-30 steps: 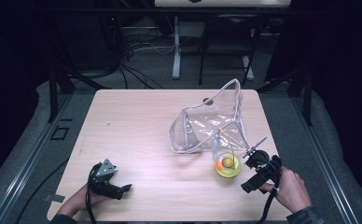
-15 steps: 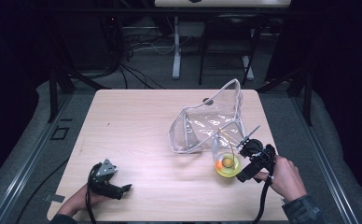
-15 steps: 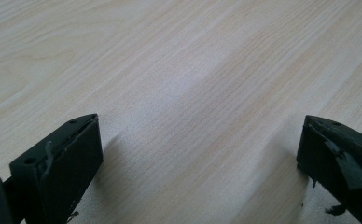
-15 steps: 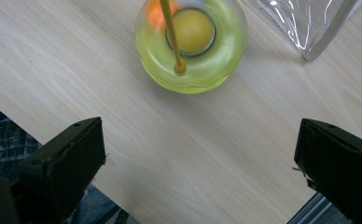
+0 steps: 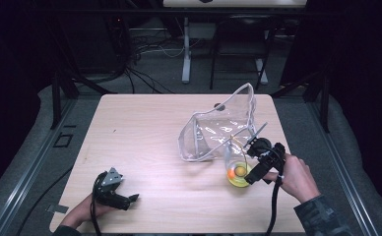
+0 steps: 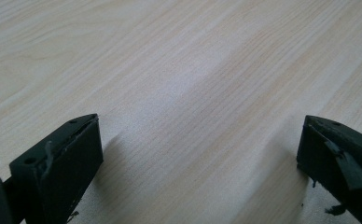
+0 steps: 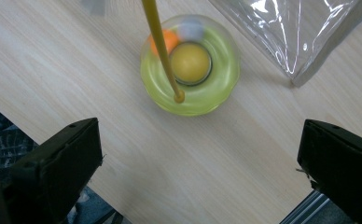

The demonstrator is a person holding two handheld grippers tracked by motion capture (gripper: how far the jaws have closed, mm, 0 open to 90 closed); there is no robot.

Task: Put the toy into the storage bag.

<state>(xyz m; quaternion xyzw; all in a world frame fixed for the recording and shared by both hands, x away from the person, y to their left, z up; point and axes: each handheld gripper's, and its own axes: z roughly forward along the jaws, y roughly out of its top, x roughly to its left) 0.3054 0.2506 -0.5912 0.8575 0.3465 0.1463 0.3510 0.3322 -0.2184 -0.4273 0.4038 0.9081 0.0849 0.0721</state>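
Your right tool (image 5: pixel 250 167) hangs over the yellow-green glass vessel (image 5: pixel 238 176), jaws spread wide and holding nothing. That vessel sits near the worktop's (image 5: pixel 144 128) right front edge, with a yellow ball (image 7: pixel 190 62) and an orange one (image 7: pixel 169 41) inside. A thin yellow rod (image 7: pixel 163 49) slants across its mouth. A clear plastic bag (image 5: pixel 223 130) lies just behind the vessel, touching or nearly so. Your left tool (image 5: pixel 122 199) rests far left of the vessel, jaws wide apart and empty, over bare wood.
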